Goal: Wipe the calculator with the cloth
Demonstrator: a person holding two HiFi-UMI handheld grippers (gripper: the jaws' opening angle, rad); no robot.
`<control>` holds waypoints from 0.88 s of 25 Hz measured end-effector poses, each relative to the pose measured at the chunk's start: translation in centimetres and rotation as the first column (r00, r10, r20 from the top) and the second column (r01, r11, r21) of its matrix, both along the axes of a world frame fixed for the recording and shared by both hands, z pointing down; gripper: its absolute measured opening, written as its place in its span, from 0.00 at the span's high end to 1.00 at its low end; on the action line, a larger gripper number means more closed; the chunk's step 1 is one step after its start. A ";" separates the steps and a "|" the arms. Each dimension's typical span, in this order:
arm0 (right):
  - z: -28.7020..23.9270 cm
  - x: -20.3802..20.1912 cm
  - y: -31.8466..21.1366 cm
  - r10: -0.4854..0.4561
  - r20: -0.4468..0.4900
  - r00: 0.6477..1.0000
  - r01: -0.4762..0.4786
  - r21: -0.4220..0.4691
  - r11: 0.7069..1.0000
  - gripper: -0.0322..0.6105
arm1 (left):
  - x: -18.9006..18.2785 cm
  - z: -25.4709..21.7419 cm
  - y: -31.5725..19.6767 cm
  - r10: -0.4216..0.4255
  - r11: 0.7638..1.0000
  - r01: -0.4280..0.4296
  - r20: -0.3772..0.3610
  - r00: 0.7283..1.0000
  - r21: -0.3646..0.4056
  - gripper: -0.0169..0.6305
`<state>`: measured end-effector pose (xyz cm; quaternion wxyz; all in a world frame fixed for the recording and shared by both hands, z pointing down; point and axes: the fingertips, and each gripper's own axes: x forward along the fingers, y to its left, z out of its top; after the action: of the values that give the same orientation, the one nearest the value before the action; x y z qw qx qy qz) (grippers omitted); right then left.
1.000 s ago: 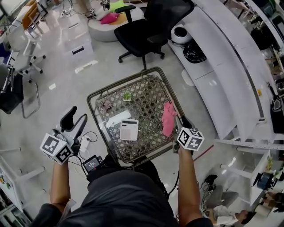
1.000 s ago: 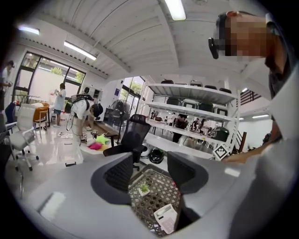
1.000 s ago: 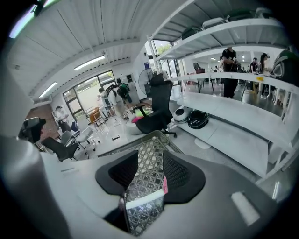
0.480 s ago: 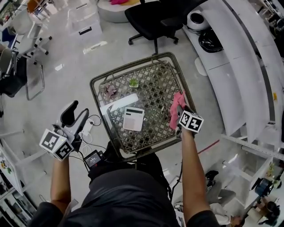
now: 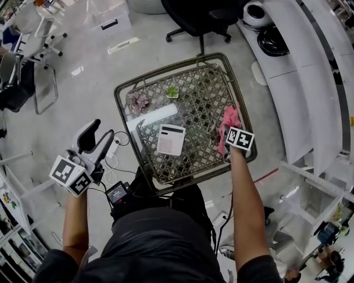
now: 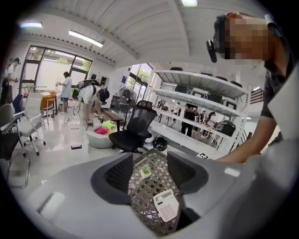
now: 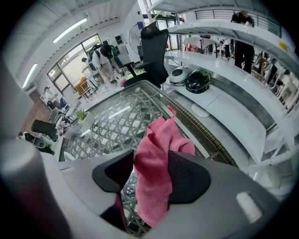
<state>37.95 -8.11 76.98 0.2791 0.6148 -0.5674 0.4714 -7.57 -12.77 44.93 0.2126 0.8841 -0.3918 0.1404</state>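
A white calculator (image 5: 171,139) lies flat in the middle of the lattice-topped table (image 5: 122,109); the left gripper view shows the calculator (image 6: 167,204) past the jaws. A pink cloth (image 5: 228,126) lies crumpled by the table's right edge. My right gripper (image 5: 232,134) points steeply down over it. In the right gripper view the cloth (image 7: 159,140) sits between the jaws of the right gripper (image 7: 150,161), which have just been opening and stand wide without pressing it. My left gripper (image 5: 102,130) hangs off the table's left side; the left gripper (image 6: 149,163) is open and holds nothing.
A small potted plant (image 5: 172,91), a pinkish dried sprig (image 5: 137,101) and a white strip (image 5: 152,117) lie on the far half of the table. A black office chair (image 5: 206,15) stands beyond it. A curved white counter (image 5: 301,83) runs along the right.
My right gripper has dropped down onto the pink cloth at the table's right edge, tilting more steeply. The left gripper has sunk a little beside the table.
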 end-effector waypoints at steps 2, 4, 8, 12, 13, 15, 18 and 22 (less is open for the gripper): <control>1.1 -0.3 0.1 -0.014 -0.007 1.000 0.013 -0.033 0.999 0.62 | -0.5 0.4 -0.1 -0.002 1.000 0.002 0.002 1.000 -0.007 0.59; 2.3 -0.9 0.1 -0.033 -0.015 0.999 0.032 -0.066 0.997 0.62 | -1.4 0.8 -0.2 -0.009 1.000 0.009 0.008 1.000 -0.017 0.59; 4.4 -0.5 0.2 -0.077 -0.039 0.996 0.071 -0.126 0.990 0.62 | -1.7 1.3 -0.4 -0.022 0.999 0.023 0.031 0.999 -0.027 0.59; 4.5 1.5 0.5 -0.068 -0.102 0.992 0.053 -0.145 0.988 0.65 | -1.8 2.1 -0.7 -0.023 0.999 0.024 0.028 0.999 -0.027 0.59; 4.4 1.9 0.5 -0.055 -0.103 0.993 0.039 -0.145 0.989 0.68 | -2.0 2.3 -0.9 -0.023 0.999 0.024 0.024 0.999 -0.027 0.59; 4.3 1.9 0.8 -0.030 -0.076 0.997 0.019 -0.146 0.989 0.80 | -2.5 2.6 -1.0 -0.026 0.999 0.026 0.019 0.999 -0.028 0.59; 3.8 1.7 1.0 -0.035 -0.054 0.998 0.028 -0.129 0.991 0.84 | -3.3 2.7 -1.0 -0.031 0.999 0.031 0.013 0.999 -0.027 0.59; 1.8 0.1 0.2 -0.027 -0.038 0.999 0.025 -0.046 0.999 0.84 | -4.2 2.5 -1.1 -0.034 0.999 0.034 0.002 0.999 -0.021 0.59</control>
<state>38.06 -7.87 78.83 0.3099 0.6099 -0.5590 0.4686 -11.78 -13.87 47.47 0.2240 0.8750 -0.4052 0.1414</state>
